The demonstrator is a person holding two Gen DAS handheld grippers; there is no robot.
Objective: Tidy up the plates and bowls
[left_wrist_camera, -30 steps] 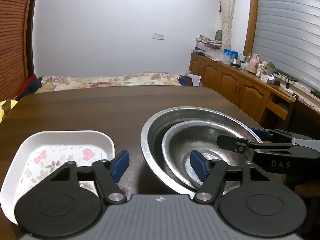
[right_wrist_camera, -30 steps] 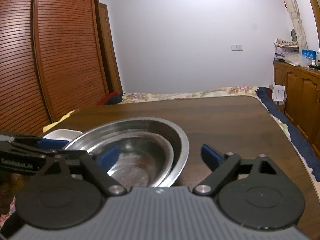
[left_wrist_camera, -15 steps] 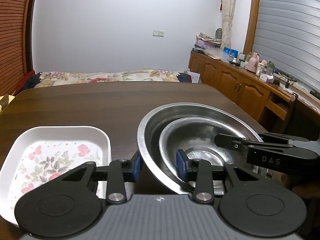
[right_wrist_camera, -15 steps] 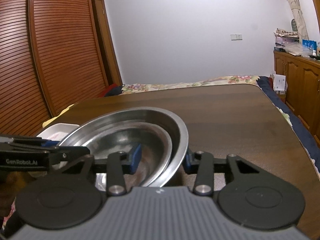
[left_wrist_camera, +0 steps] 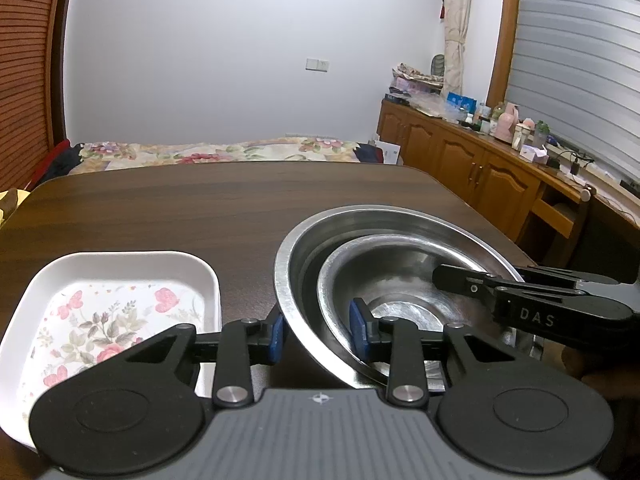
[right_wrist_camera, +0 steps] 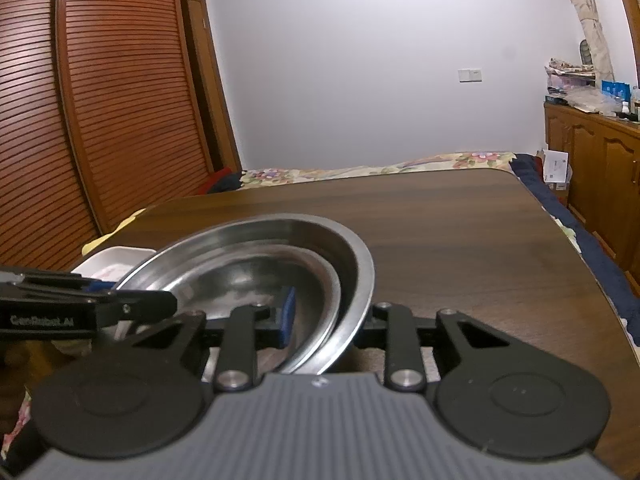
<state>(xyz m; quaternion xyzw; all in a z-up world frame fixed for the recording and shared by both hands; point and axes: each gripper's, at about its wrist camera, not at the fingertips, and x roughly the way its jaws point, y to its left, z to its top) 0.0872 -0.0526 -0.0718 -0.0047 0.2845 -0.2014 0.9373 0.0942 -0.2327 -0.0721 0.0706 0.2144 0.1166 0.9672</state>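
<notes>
While nested on the bench (left_wrist_camera: 224,208), small bowl (left_wrist_camera: 404,272) inside big bowl (left_wrist_camera: 360,220), beside tray (left_wrist_camera: 120,268). Left tool (left_wrist_camera: 318,334) just closed, clamped across both bowl walls at the near left. Right tool (right_wrist_camera: 326,316) just closed on the opposite side, seemingly pinching both rims.

White floral rectangular tray (left_wrist_camera: 100,320): near corner hidden behind left claw (left_wrist_camera: 316,338). Right claw (right_wrist_camera: 330,320): outer pad hidden behind large steel bowl (right_wrist_camera: 360,264).
</notes>
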